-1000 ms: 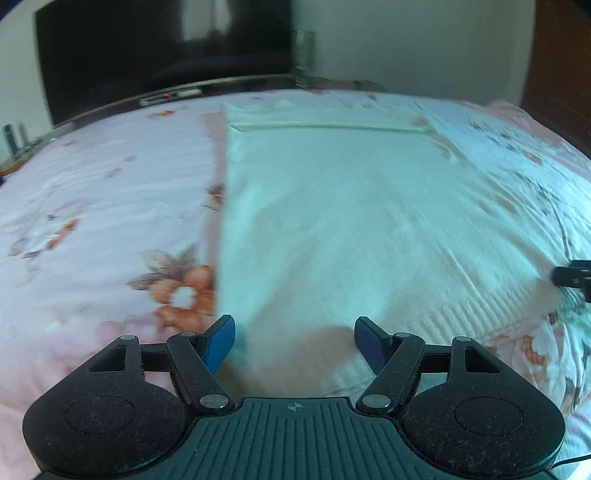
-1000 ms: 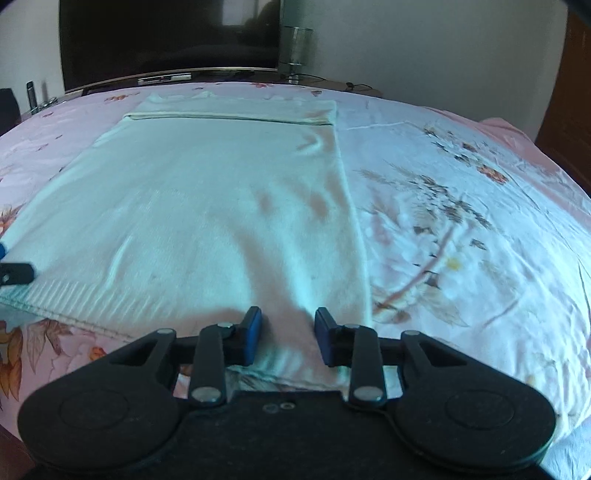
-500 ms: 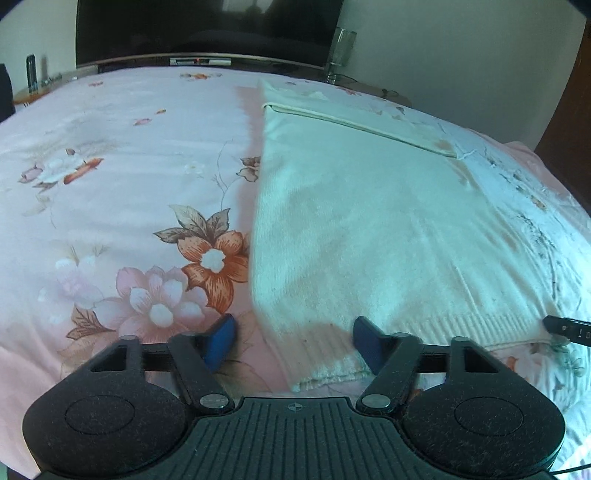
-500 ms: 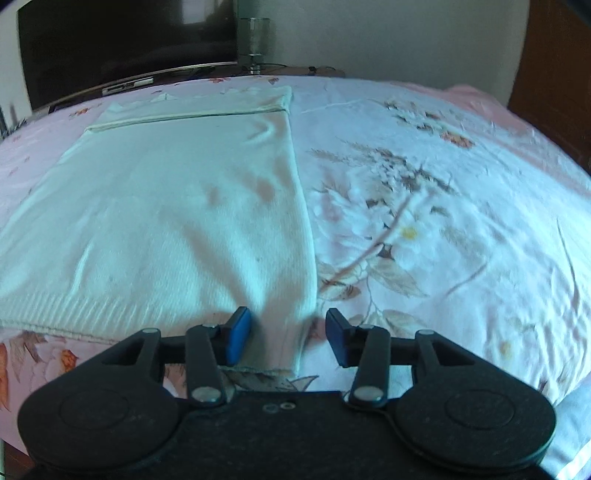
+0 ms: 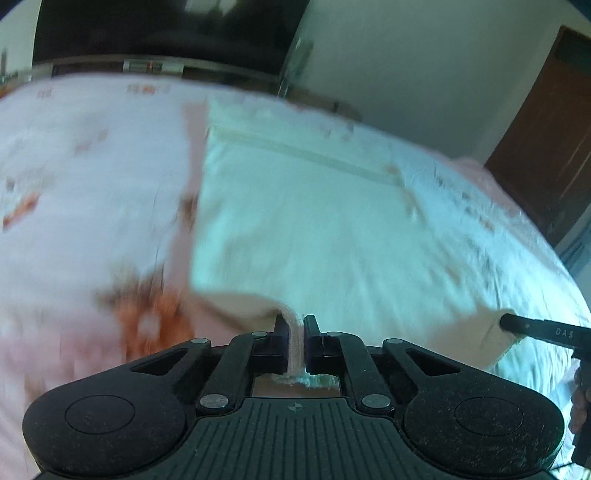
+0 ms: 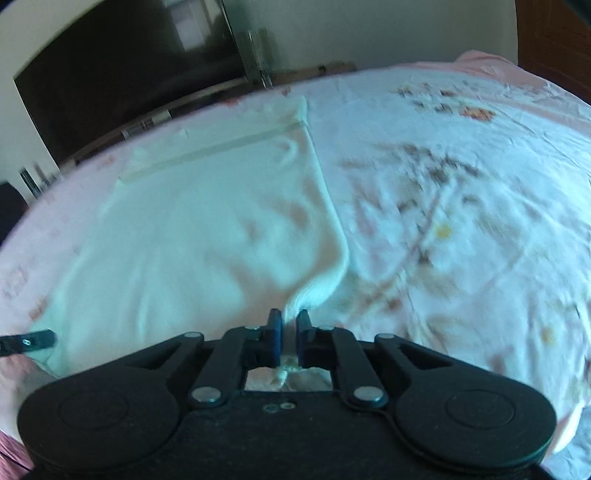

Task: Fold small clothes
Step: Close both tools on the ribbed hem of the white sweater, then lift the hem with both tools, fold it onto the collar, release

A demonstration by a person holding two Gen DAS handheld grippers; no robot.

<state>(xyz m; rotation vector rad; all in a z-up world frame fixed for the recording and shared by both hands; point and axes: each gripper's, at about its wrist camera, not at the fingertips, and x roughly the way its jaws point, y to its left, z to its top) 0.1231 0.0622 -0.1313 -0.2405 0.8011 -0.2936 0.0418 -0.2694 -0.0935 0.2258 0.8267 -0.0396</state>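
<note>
A pale cream knit garment (image 5: 314,229) lies spread flat on the floral bedsheet (image 5: 81,192), its far end folded over. My left gripper (image 5: 295,332) is shut on the garment's near left hem corner and lifts it a little. My right gripper (image 6: 289,325) is shut on the near right hem corner of the same garment (image 6: 192,236), also raised. The right gripper's tip shows at the right edge of the left wrist view (image 5: 535,330); the left gripper's tip shows at the left edge of the right wrist view (image 6: 29,341). Both views are motion-blurred.
The bedsheet (image 6: 461,206) stretches wide to both sides of the garment. A dark TV screen (image 5: 159,29) and a low stand are beyond the bed's far edge, with a glass (image 6: 258,55) on it. A brown door (image 5: 546,136) is at the right.
Both grippers closed on the near hem corners of the garment, which were between open jaws before, and lifted them off the sheet. Both cameras are moving.
</note>
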